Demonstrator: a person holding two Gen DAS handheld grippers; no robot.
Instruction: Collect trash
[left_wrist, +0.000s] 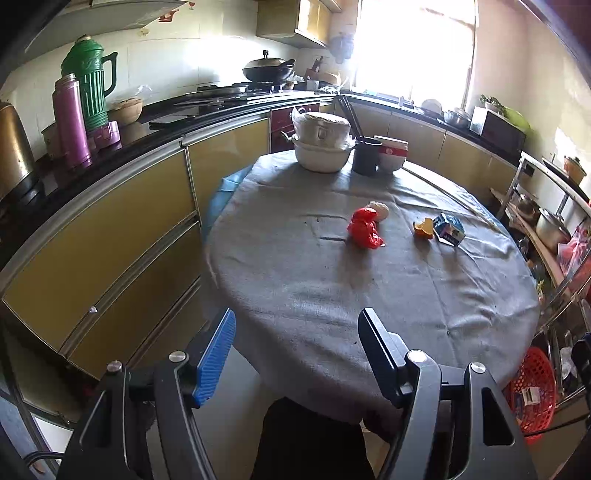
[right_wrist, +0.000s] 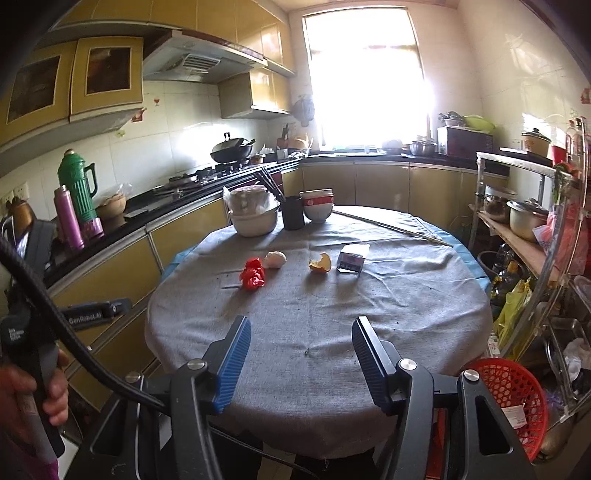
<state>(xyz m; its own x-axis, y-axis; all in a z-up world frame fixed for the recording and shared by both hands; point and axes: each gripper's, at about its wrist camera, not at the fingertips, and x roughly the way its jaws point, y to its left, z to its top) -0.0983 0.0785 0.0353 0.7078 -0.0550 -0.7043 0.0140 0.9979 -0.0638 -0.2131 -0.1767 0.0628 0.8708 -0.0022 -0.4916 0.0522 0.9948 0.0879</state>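
Left gripper spread wide, holding nothing | right gripper likewise, over table near edge | red wrapper, orange peel, small carton mid-table | red basket beside table, right.

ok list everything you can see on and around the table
red plastic bag: 1, red, crumpled, table middle left
white wad: 1, white, beside the bag
orange peel: 1, orange, table middle
small carton: 1, blue-white, right of the peel
covered bowls: 1 stack, white, table far side
black cup: 1, black, holds chopsticks
red-white bowls: 1 stack, beside the cup
table: 1, grey cloth
red basket: 1, red, floor at right
green thermos: 1, counter
pink flask: 1, counter
wok: 1, black, stove
left tool: 1, blue pads, open
right tool: 1, blue pads, open
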